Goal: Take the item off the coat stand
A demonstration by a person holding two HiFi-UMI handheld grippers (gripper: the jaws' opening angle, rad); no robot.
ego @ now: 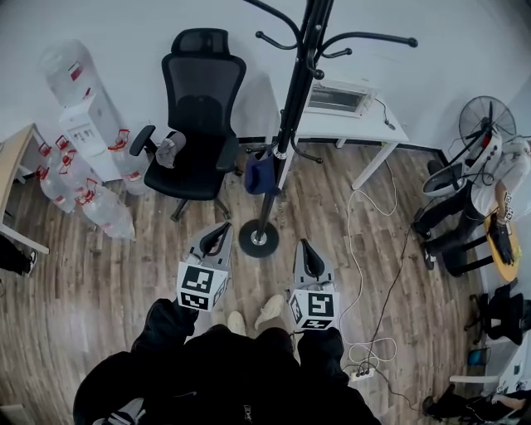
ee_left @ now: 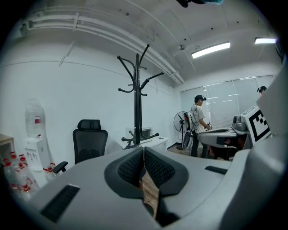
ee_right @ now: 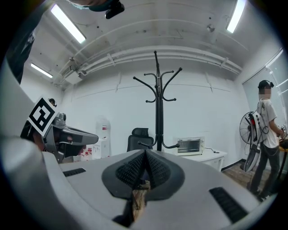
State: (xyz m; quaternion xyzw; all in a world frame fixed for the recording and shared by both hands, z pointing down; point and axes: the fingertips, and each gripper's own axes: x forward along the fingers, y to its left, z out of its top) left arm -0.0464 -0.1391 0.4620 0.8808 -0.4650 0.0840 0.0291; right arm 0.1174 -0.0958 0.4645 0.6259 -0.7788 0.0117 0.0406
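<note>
Left gripper (ego: 223, 227) and right gripper (ego: 303, 244) are pressed together, empty — dark-blue item (ego: 259, 176) hangs low on coat stand (ego: 288, 112).

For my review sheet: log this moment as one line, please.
stage: pre-grasp | left gripper: shut, empty | right gripper: shut, empty | blue item: hanging low on stand | contact: none

A wood-plank floor (ego: 99, 290) meets plain white walls (ego: 124, 21). A black mesh office chair (ego: 197, 108) stands by the wall, with a water dispenser (ego: 83, 112) and spare clear bottles (ego: 95, 207) to its left. To the right, a white bench (ego: 386, 129) carries a small oven (ego: 338, 97), and a standing fan (ego: 485, 116) is farther right. White cables (ego: 365, 249) trail across the floor. Strip lights (ee_right: 67, 22) glow on the ceiling, and a wide window (ee_left: 234, 96) brightens one side.
</note>
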